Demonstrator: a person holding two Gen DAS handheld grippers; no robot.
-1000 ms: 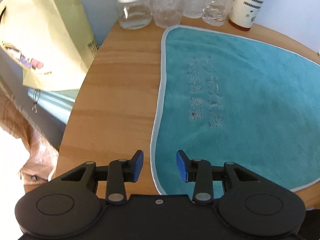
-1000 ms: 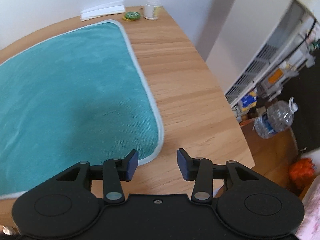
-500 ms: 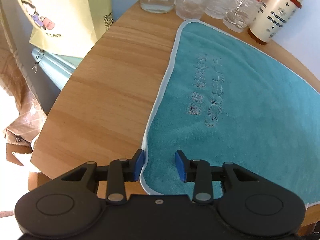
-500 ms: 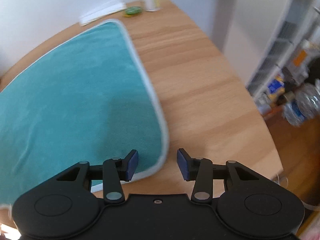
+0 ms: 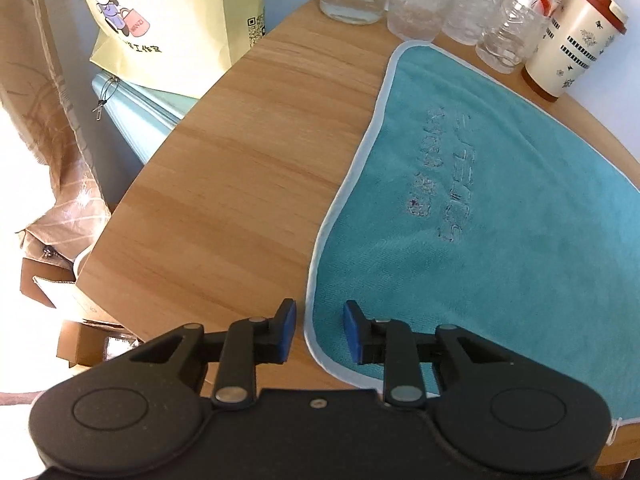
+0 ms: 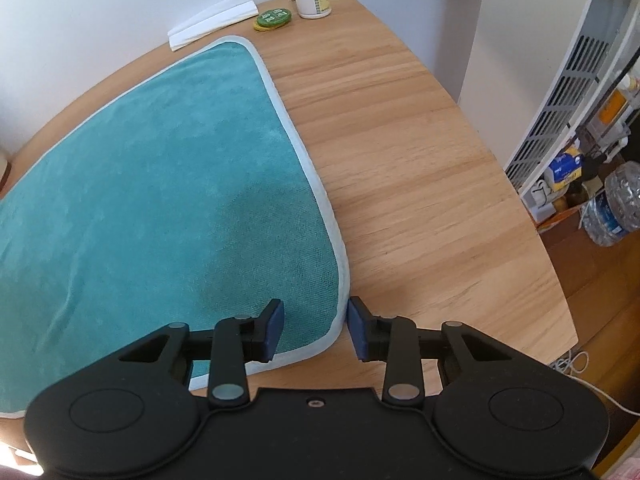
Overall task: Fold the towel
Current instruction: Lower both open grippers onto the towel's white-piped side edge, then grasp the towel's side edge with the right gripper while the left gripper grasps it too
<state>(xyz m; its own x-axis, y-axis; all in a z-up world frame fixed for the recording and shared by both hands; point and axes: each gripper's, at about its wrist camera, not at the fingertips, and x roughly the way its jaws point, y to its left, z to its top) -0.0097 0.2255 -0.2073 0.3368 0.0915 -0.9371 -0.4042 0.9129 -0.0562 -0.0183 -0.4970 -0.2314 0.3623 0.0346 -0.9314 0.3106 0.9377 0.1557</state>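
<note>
- Lying flat and unfolded on the wooden table (image 5: 248, 184), the teal towel (image 5: 500, 248) shows no fold yet; every fold is left for you.
- Your left gripper (image 5: 319, 330) gapes wide around the near-left corner at 6 o'clock, gripping nothing.
- Your right gripper (image 6: 316, 330) stands equally wide around the near-right corner.
- Embossed towel lettering (image 5: 444, 176) at 12 o'clock is unreadable; the paper bag (image 5: 176, 12) print too.
</note>
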